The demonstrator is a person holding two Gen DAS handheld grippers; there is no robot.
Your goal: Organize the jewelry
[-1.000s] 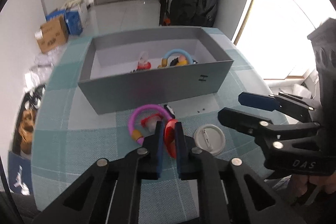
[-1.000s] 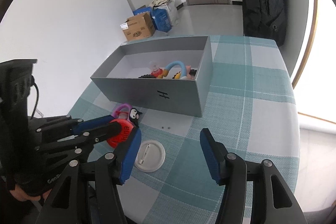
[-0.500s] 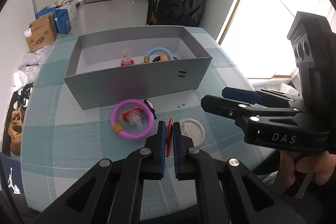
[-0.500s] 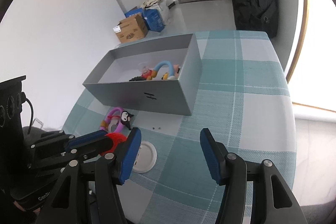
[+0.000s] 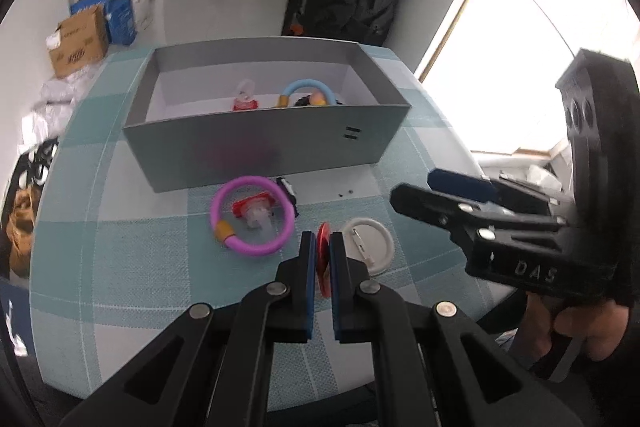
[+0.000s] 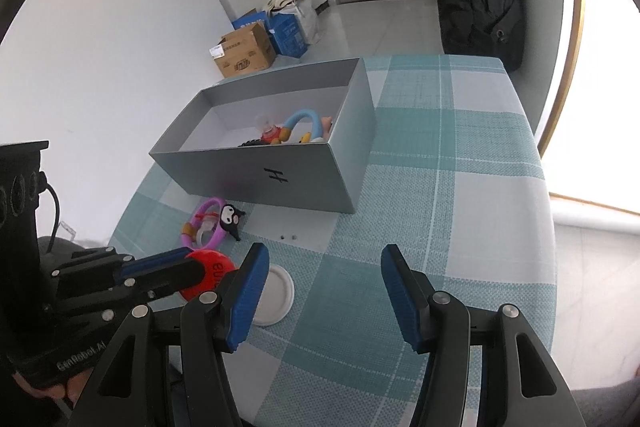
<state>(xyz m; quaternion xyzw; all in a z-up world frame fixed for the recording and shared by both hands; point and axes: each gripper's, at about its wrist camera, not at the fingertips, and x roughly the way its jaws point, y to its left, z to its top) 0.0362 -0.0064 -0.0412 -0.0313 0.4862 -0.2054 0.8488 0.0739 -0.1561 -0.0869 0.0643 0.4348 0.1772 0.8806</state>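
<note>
We held the red badge (image 5: pixel 323 259) edge-on between the narrow jaws of our left gripper (image 5: pixel 320 255), lifted above the table (image 6: pixel 460 187) just beside the white badge (image 5: pixel 370 245). Our right gripper (image 6: pixel 324 291) hovered nearby with its jaws wide and empty. The step in hand looked like carrying the badge; next, we judged, it had to travel over the near wall of the grey box (image 5: pixel 264 151) and be let go inside.
</note>
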